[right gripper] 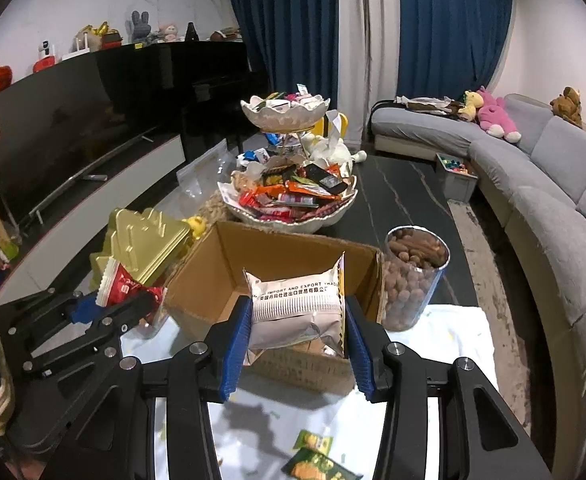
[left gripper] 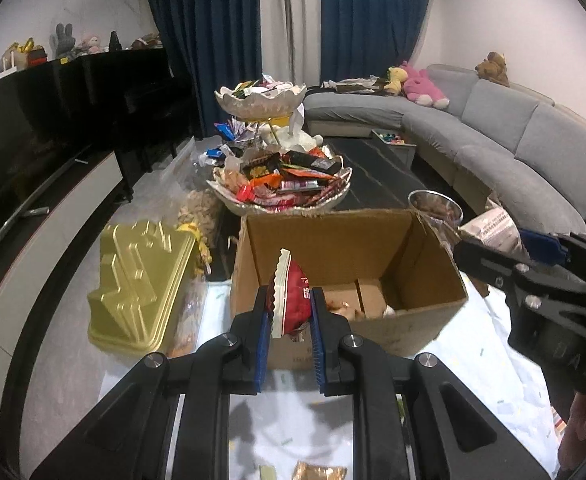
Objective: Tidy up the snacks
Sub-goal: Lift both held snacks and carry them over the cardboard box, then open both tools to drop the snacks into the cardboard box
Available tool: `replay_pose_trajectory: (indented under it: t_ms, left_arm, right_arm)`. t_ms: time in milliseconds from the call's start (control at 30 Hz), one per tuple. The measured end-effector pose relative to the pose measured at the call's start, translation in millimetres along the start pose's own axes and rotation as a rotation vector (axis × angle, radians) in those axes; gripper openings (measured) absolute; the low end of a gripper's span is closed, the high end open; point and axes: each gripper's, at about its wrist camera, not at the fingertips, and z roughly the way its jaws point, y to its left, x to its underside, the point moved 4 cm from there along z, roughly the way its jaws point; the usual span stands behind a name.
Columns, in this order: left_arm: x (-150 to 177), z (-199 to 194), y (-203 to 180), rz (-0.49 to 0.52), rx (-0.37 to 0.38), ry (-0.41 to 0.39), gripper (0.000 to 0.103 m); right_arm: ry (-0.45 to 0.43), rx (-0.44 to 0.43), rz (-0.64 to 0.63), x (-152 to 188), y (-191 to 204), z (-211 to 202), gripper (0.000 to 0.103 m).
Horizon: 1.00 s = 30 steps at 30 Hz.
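An open cardboard box (left gripper: 373, 256) stands in front of me, with a few snacks on its bottom; it also shows in the right wrist view (right gripper: 229, 272). My left gripper (left gripper: 291, 312) is shut on a red and white snack packet (left gripper: 289, 300), held at the box's near wall. My right gripper (right gripper: 297, 316) is shut on a silver-grey snack bag (right gripper: 297, 308) with printed text, held over the box's near edge. The right gripper shows at the right of the left view (left gripper: 533, 276), the left gripper at the left of the right view (right gripper: 105, 308).
A two-tier dish (left gripper: 281, 196) heaped with snacks stands behind the box. A clear jar of brown nuts (right gripper: 413, 276) is right of the box, a gold tin (left gripper: 141, 280) left of it. Loose green packets (right gripper: 317, 460) lie on the white cloth near me. A grey sofa (right gripper: 553, 184) is at right.
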Motion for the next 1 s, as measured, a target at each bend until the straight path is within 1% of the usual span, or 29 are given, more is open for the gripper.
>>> replay_pose_trajectory:
  t_ms: [200,533,567,633,700,733,767,833,867,900,1000]
  left_arm:
    - [-18,23,0,0.009,0.012,0.001,0.019]
    - [-30,47,5,0.014,0.014,0.017,0.02]
    - [-28,47,5,0.012,0.019,0.017,0.02]
    - [-30,47,4,0.015,0.029,0.014,0.021]
    - [-30,45,5,0.021,0.02,0.006,0.029]
    - [-31,44,6,0.021,0.013,0.003,0.039]
    - [-31,42,7,0.019,0.003,-0.002,0.046]
    - [-31,39,9,0.013,-0.005,-0.006,0.049]
    - [-31,38,10,0.01,-0.01,-0.006,0.055]
    - [-31,37,11,0.008,-0.018,-0.007,0.057]
    - [-30,31,12,0.01,-0.029,-0.012,0.058]
  right_arm:
    - [0.011,0.022,0.005,-10,-5,21,0.046]
    - [0.027,0.044,-0.024,-19,-5,46,0.047]
    - [0.029,0.044,-0.028,-20,-5,47,0.048]
    - [0.023,0.047,-0.032,-22,-5,47,0.053]
    - [0.014,0.063,-0.038,-24,-5,45,0.063]
    - [0.008,0.077,-0.037,-25,-6,43,0.066]
    - [0.003,0.083,-0.036,-26,-6,42,0.071]
    - [-0.007,0.097,-0.027,-26,-9,38,0.074]
    - [-0.009,0.104,-0.024,-26,-11,36,0.075]
    - [-0.009,0.11,-0.021,-25,-12,35,0.076]
    - [-0.012,0.122,-0.011,-22,-16,29,0.076]
